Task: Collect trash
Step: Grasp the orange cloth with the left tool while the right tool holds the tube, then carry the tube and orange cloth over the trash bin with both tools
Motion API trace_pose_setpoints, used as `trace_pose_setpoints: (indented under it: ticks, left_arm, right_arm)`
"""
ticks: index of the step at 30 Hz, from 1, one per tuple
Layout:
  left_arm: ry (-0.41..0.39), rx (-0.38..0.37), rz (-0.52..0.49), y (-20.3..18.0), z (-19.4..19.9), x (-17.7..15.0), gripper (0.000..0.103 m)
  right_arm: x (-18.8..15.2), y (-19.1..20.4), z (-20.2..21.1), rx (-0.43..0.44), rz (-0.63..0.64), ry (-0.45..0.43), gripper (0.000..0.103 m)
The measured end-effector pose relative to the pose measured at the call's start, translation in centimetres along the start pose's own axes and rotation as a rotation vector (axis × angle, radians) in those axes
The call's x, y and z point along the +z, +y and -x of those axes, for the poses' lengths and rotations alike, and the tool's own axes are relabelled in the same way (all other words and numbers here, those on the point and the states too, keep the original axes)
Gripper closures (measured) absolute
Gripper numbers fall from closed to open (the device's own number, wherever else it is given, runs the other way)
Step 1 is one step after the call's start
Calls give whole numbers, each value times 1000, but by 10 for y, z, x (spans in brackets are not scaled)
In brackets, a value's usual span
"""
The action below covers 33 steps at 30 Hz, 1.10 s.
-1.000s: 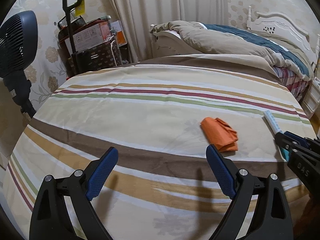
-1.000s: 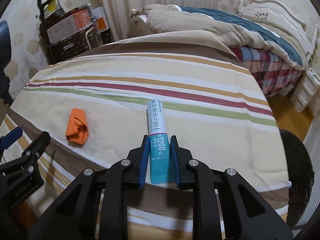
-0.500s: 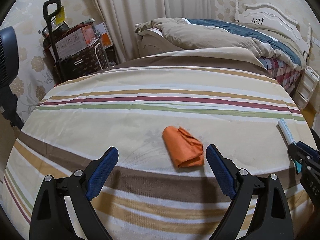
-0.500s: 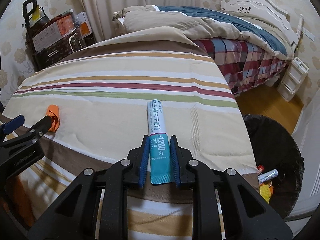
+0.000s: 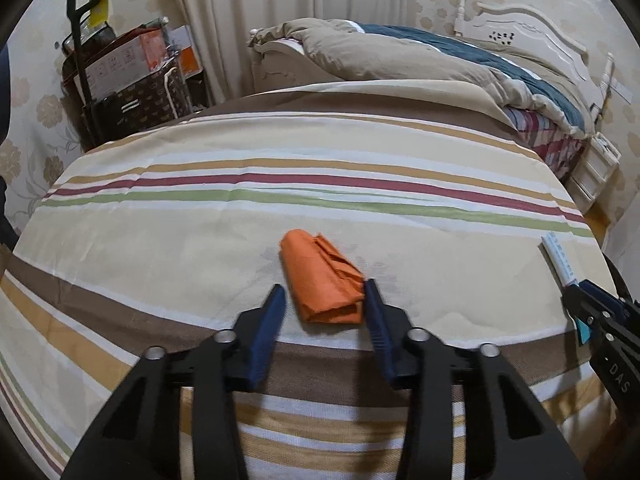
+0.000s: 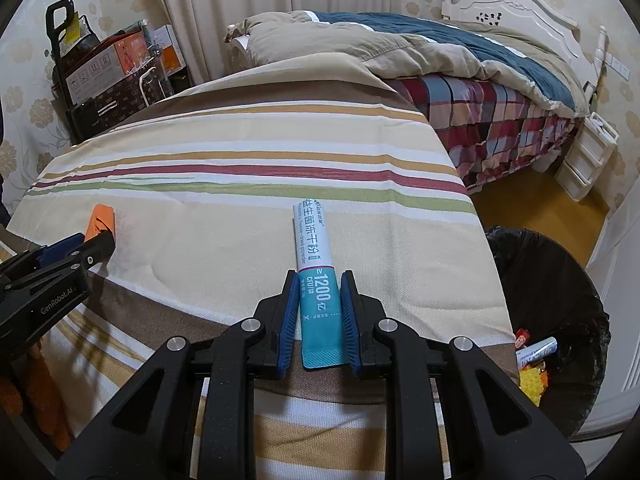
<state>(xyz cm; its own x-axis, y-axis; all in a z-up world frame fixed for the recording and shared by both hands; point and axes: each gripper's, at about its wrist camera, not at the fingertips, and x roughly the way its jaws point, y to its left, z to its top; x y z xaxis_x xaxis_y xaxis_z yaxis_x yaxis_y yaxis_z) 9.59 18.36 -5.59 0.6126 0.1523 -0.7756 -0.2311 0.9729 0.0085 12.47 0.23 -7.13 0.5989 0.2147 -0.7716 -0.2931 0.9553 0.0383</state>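
A folded orange wrapper point(image 5: 320, 280) lies on the striped bedspread point(image 5: 200, 248). My left gripper point(image 5: 324, 290) points down at it, its jaws closing. The blue pads sit against the wrapper's two sides at the near end. In the right wrist view the left gripper point(image 6: 100, 240) shows at the left edge with the orange wrapper point(image 6: 102, 218) at its tip. My right gripper point(image 6: 320, 276) is shut on a white and teal stick sachet point(image 6: 312, 236), held above the bedspread with its white end pointing away. The left wrist view shows the sachet point(image 5: 560, 258) at far right.
A black-lined trash bin point(image 6: 540, 264) with several bits of trash stands on the wooden floor right of the bed. A second bed with a beige and blue quilt point(image 6: 400, 48) lies beyond. Boxes and a trolley point(image 5: 120, 80) stand in the left corner.
The left jaws have gone from wide apart to narrow around the orange wrapper, which came to the middle between the fingers. The right gripper swung right with the sachet, and the bin came into view.
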Motion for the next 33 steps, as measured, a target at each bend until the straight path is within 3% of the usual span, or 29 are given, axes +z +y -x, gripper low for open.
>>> trace_pose_setpoints:
  ticks: [9,33]
  left_arm:
    - [-12,-68,40,8,6,-3,67]
    - [-75,-138,-57,-47,50,-36,67]
  right_arm:
    - [-3,-1,5,15,-11,-8,82]
    - [-39,-25,45,5,-65,-51,82]
